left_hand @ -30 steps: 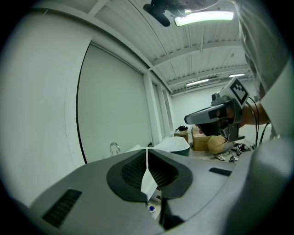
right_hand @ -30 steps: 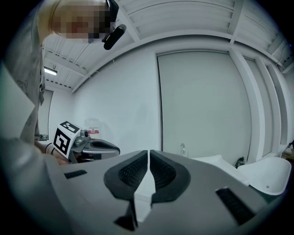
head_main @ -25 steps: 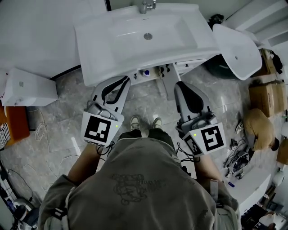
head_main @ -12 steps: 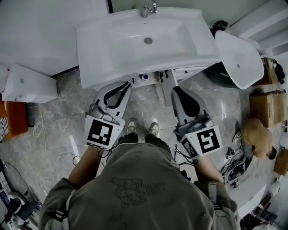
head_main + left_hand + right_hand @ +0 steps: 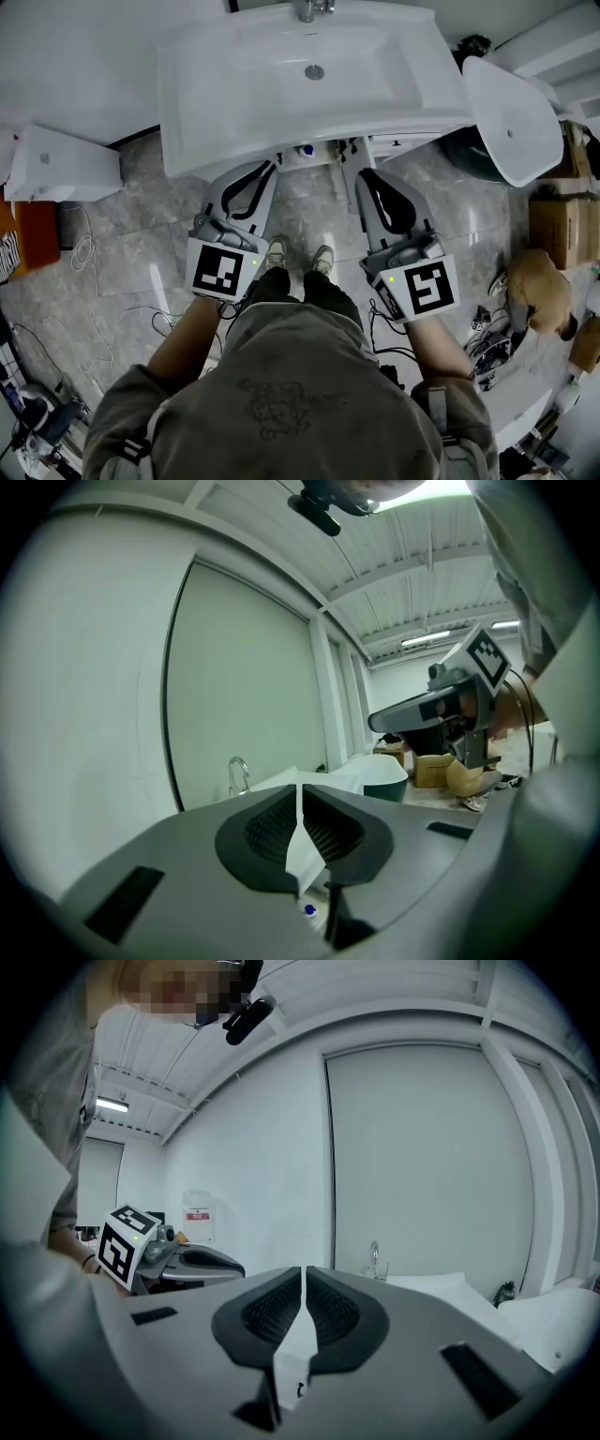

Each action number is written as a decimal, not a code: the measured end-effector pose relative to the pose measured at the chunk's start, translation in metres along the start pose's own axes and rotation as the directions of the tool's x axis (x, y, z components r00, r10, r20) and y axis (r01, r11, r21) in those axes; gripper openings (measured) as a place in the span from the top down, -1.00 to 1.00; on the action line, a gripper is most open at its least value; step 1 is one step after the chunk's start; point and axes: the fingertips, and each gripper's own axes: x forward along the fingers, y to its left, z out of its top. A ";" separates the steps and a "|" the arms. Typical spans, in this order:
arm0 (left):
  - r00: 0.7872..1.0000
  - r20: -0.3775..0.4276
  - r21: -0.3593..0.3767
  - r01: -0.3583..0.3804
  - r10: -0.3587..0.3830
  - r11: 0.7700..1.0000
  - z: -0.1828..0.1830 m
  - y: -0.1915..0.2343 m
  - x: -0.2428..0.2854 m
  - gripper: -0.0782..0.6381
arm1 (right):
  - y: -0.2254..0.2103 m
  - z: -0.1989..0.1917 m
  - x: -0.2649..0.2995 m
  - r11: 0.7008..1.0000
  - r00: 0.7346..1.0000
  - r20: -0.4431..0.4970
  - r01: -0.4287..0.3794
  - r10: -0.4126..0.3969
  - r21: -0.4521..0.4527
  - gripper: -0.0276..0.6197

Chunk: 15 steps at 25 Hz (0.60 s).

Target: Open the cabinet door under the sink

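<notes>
The white sink point(image 5: 281, 84) fills the top of the head view, with its tap point(image 5: 309, 9) at the back. Under its front rim shows a strip of the white cabinet point(image 5: 323, 155) with a small blue thing point(image 5: 304, 150) on it. My left gripper point(image 5: 266, 171) points at the cabinet's left part, jaws shut and empty. My right gripper point(image 5: 366, 178) points at its right part, jaws also together with nothing between them. In the left gripper view the closed left gripper point(image 5: 300, 799) hides most of the cabinet point(image 5: 306, 860). The right gripper point(image 5: 303, 1283) does the same in its own view.
A white box point(image 5: 56, 164) stands on the floor at the left. A loose white basin point(image 5: 511, 117) leans at the right, with cardboard boxes point(image 5: 562, 216) and a crouching person point(image 5: 539, 295) beyond. Cables point(image 5: 84, 258) trail over the marble floor. My shoes point(image 5: 298, 255) stand between the grippers.
Both grippers have moved forward and a little down, so their tips now sit just under the sink's front rim. Their jaws have stayed together.
</notes>
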 end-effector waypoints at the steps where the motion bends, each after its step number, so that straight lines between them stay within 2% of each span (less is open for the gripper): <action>1: 1.000 -0.006 -0.001 0.016 -0.016 1.000 -0.005 -0.004 0.005 0.71 | -0.003 -0.005 0.003 1.000 1.000 -0.005 0.002 -0.002 0.007 0.81; 6: 0.998 -0.052 0.002 0.020 -0.020 1.000 -0.033 -0.018 0.029 0.70 | -0.022 -0.030 0.017 1.000 1.000 -0.017 -0.003 0.004 0.029 0.81; 9: 0.995 -0.093 -0.013 0.034 -0.035 0.999 -0.059 -0.025 0.045 0.46 | -0.032 -0.047 0.027 0.999 1.000 -0.026 0.002 -0.001 0.045 0.81; 15: 0.988 -0.155 -0.062 -0.004 -0.006 0.998 -0.113 -0.025 0.071 0.43 | -0.043 -0.090 0.050 0.998 0.998 -0.056 0.008 -0.004 0.056 0.81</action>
